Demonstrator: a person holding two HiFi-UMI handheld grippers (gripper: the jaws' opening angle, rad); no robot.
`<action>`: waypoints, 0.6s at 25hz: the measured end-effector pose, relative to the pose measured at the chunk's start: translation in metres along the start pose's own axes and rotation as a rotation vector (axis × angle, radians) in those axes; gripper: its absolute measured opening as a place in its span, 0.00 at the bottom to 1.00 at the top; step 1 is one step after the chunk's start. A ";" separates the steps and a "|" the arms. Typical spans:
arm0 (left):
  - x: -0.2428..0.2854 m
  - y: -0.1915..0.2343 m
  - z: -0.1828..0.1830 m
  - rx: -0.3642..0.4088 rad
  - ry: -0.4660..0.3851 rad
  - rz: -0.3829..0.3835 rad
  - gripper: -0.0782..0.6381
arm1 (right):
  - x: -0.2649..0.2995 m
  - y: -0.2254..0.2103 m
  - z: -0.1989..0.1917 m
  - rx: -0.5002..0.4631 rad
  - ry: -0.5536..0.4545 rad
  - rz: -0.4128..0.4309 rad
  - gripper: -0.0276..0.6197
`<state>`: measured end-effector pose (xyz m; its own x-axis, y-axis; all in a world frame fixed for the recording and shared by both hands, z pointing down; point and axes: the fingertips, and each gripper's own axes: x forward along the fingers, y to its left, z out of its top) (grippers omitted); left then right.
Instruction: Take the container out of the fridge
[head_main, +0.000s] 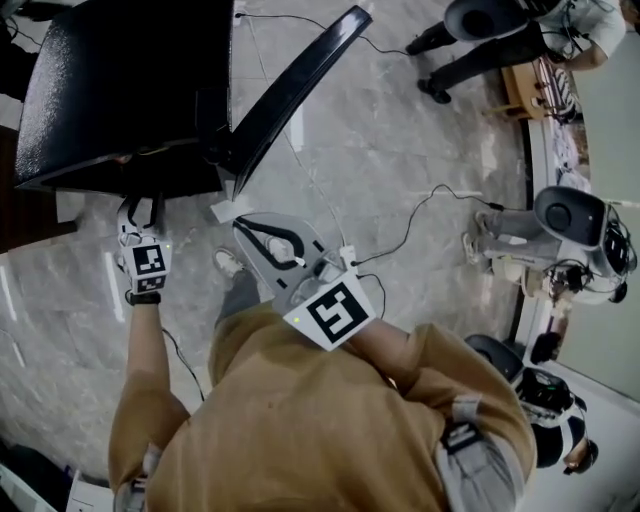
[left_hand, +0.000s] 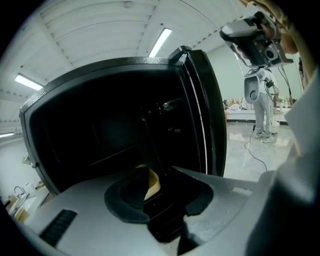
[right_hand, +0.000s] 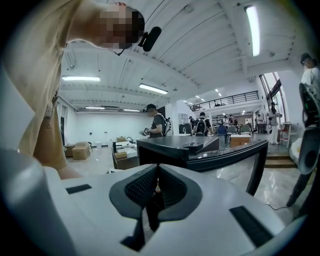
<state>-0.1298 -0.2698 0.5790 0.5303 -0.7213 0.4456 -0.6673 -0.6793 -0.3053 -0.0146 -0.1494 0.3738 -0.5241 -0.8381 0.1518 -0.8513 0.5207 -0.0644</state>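
Note:
From above, the black fridge (head_main: 120, 90) stands at top left with its door (head_main: 295, 80) swung open to the right. My left gripper (head_main: 141, 208) is at the fridge's open front with its fingers apart. In the left gripper view the left gripper (left_hand: 160, 200) faces the dark fridge (left_hand: 100, 125) interior. A small yellowish thing (left_hand: 151, 182) shows between the jaws; I cannot tell what it is. My right gripper (head_main: 245, 228) hangs over the floor beside the door, shut and empty. In the right gripper view the right gripper (right_hand: 156, 192) has its pads meeting, with the fridge (right_hand: 200, 150) beyond.
A white sheet (head_main: 228, 208) lies on the marble floor under the door, and cables (head_main: 420, 210) run across it. Grey humanoid robots (head_main: 570, 230) stand at the right. A person (head_main: 500, 30) is at top right. My shoe (head_main: 228, 263) shows below the door.

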 end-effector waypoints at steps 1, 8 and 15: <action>0.004 0.001 -0.003 0.017 0.005 -0.002 0.24 | 0.000 0.002 -0.002 0.005 0.002 -0.002 0.05; 0.035 0.007 -0.027 0.124 0.049 -0.024 0.24 | 0.001 -0.001 -0.022 0.015 0.056 -0.031 0.05; 0.066 0.004 -0.046 0.196 0.080 -0.063 0.24 | 0.000 -0.009 -0.032 0.036 0.063 -0.072 0.05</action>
<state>-0.1214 -0.3132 0.6457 0.5192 -0.6688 0.5321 -0.5157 -0.7416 -0.4290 -0.0060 -0.1494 0.4065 -0.4596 -0.8606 0.2194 -0.8878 0.4521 -0.0862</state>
